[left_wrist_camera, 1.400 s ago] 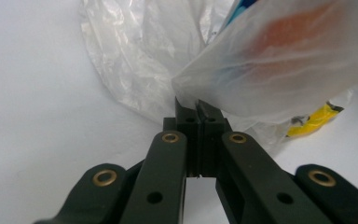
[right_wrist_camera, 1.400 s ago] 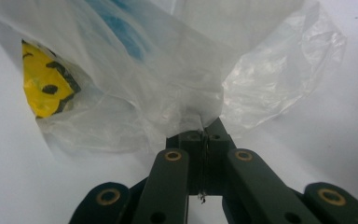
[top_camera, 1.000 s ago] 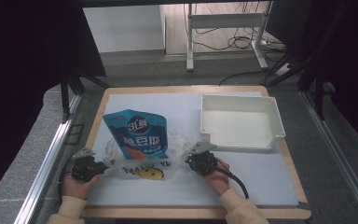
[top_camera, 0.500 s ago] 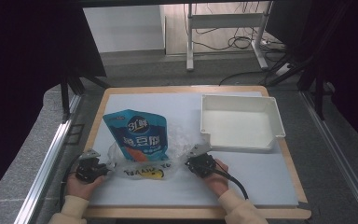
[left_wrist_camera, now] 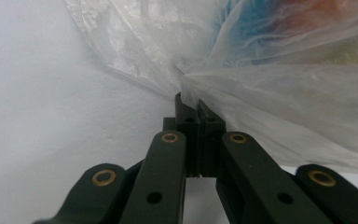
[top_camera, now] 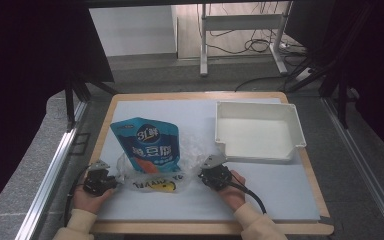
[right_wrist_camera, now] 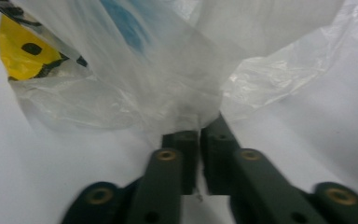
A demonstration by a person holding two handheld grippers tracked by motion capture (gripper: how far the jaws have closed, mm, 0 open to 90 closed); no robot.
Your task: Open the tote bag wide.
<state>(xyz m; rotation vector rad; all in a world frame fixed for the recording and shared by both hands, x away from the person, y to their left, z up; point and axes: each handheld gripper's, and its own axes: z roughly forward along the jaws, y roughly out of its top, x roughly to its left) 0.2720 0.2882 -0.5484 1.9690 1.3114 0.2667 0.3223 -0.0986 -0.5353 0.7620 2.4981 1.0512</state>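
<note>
Both grippers have slid back toward the person over the last second, so the clear plastic bag (top_camera: 150, 175) is likely being drawn off or opened. The left gripper (top_camera: 98, 179) and right gripper (top_camera: 215, 175) are each pinching a fold of its film, jaws clenched. One blue pouch (top_camera: 148, 145) is lying half inside it — mid-table, left of one empty white tray (top_camera: 260, 131).

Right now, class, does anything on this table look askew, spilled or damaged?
Nothing is spilled or torn. The clear plastic bag is crumpled and only half over the blue pouch, whose top sticks out. The left gripper and right gripper each pinch a bag edge. The white tray sits square.
</note>
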